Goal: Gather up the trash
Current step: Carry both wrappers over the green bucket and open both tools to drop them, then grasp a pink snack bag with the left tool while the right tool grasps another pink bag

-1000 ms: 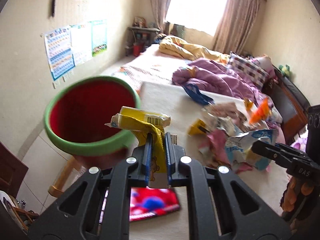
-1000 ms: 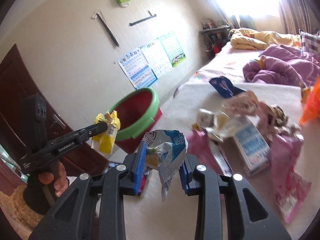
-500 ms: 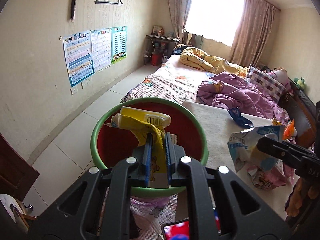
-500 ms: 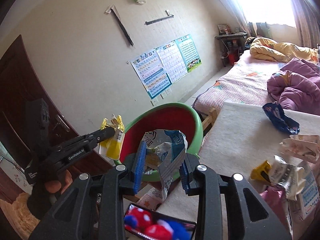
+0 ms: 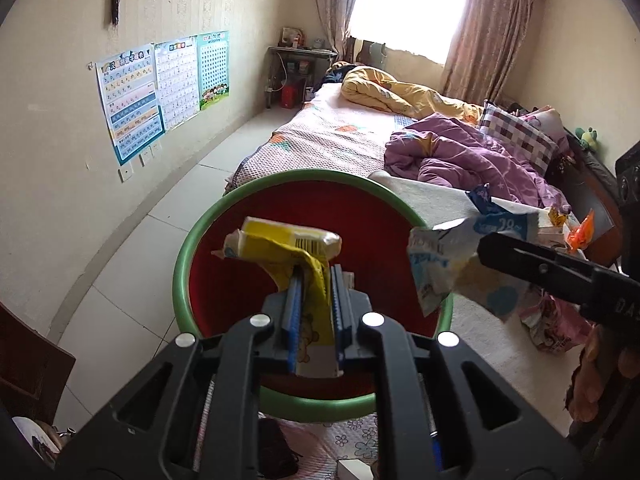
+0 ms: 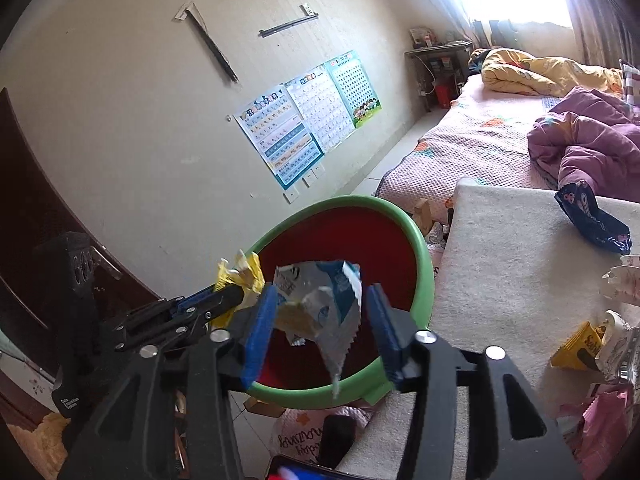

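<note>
Both grippers over red bin. Left gripper clamps yellow wrapper; right gripper spread wide, blue-white wrapper loose between. More trash left at table's right edge.

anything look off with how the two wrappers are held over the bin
The right tongs stand wide open around the blue-and-white wrapper, so it looks loose above the red bin. The left tongs clamp the yellow wrapper firmly.

Crumpled yellow wrapper and blue-white wrapper hang above the green-rimmed red bin.
</note>
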{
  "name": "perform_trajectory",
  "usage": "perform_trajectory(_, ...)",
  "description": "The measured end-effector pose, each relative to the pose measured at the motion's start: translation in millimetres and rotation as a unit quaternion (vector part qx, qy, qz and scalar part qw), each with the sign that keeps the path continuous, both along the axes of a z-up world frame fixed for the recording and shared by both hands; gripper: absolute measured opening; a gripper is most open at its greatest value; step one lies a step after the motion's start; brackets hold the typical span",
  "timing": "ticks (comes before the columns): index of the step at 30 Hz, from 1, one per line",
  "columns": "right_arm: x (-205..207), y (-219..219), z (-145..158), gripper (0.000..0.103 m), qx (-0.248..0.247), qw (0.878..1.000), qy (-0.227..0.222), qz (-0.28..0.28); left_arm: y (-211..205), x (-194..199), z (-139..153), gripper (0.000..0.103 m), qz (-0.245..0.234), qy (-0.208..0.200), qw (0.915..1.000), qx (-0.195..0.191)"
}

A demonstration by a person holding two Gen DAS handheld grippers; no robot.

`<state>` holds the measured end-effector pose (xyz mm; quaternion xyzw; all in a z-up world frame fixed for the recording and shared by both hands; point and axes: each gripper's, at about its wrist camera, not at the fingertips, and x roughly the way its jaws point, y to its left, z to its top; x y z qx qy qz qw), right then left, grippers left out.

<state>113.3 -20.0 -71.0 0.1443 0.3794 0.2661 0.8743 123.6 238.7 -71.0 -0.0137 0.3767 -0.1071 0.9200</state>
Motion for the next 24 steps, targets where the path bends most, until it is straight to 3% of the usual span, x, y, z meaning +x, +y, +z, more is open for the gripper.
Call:
perform_trajectory(1,-1,1,0,0.054,0.002,1.0,-0.002,-0.002,-2,0,1,0.039,0.0,0.0,1.0,-0.001)
perform_trajectory(3,-5,2,2,0.056,-0.001,1.0,-0.009,-0.006,0,0,1,0.048,0.002,-0.005,1.0,-0.005)
perform_trajectory(16,-45,-32,19,0.064,-0.011,0.998,-0.039,-0.044,-11,-10,8,0.048,0.016,-0.027,0.9994,-0.014)
perform_trajectory(24,-80,-95,-2,0.068,-0.106,0.991,-0.029,-0.073,-53,-34,17,0.048,-0.007,-0.032,0.9991,-0.028)
